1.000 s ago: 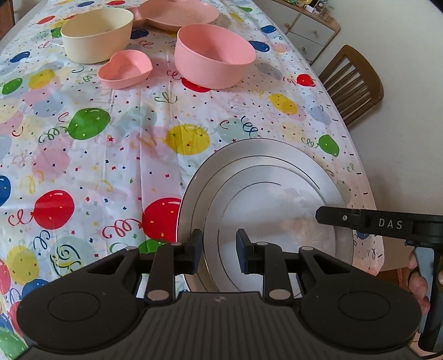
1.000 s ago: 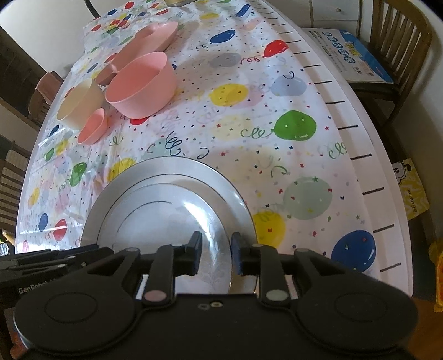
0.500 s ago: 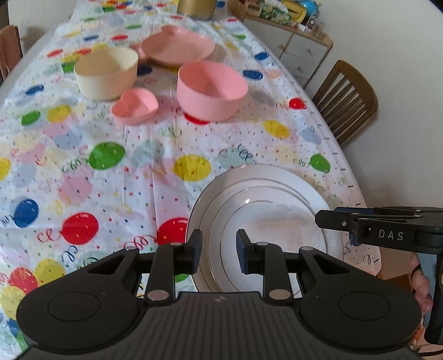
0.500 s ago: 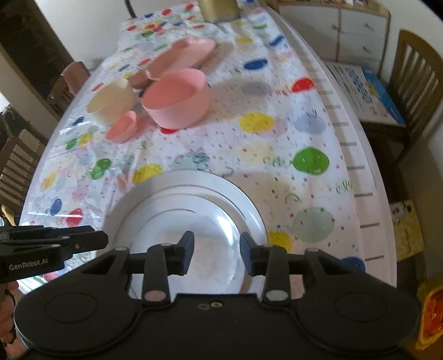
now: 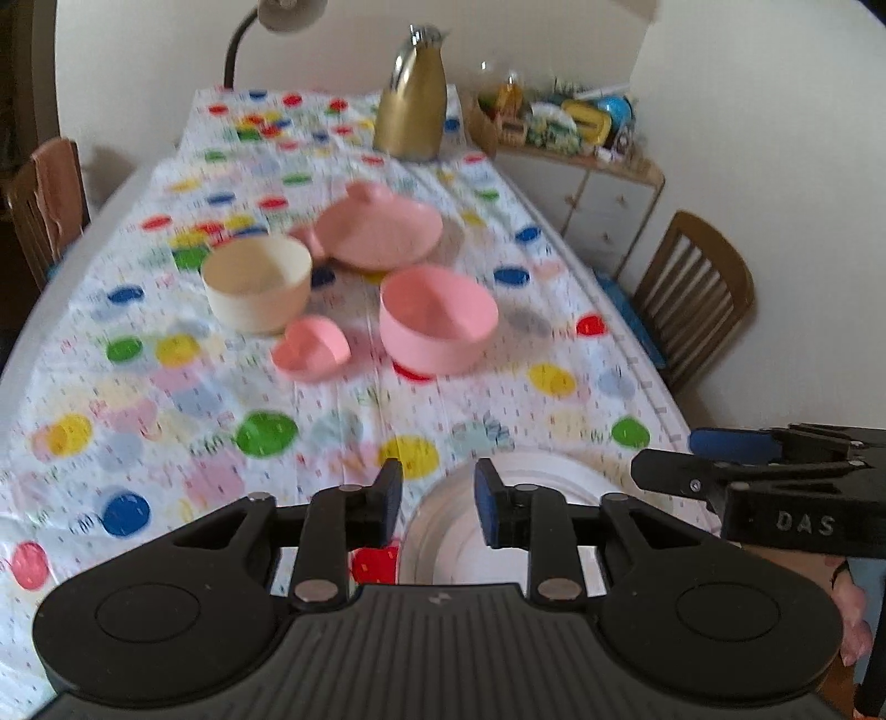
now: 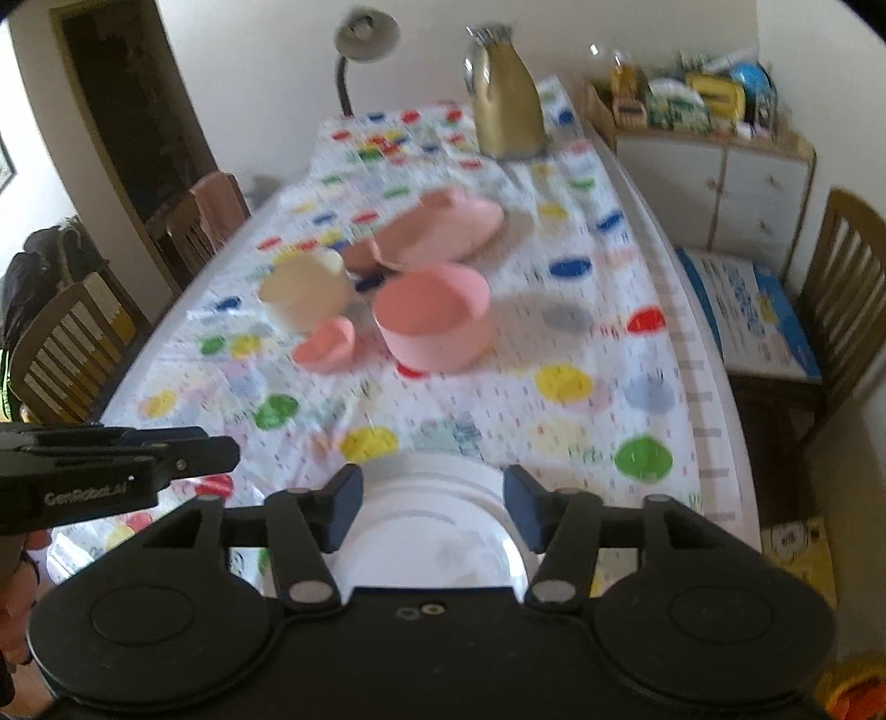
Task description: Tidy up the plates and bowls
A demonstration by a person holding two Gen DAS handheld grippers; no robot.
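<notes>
A stack of white plates lies at the near table edge. Farther off stand a pink bowl, a cream bowl, a small pink heart dish and a pink plate. My left gripper is open and empty above the plates' left rim. My right gripper is open wider and empty above the plates; it also shows in the left wrist view.
A gold jug and a lamp stand at the table's far end. Wooden chairs flank the table. A cluttered white cabinet stands at the right wall.
Both grippers have pulled back and tilted up from the white plates, so more of the table shows. The right gripper's jaws have opened wider.
</notes>
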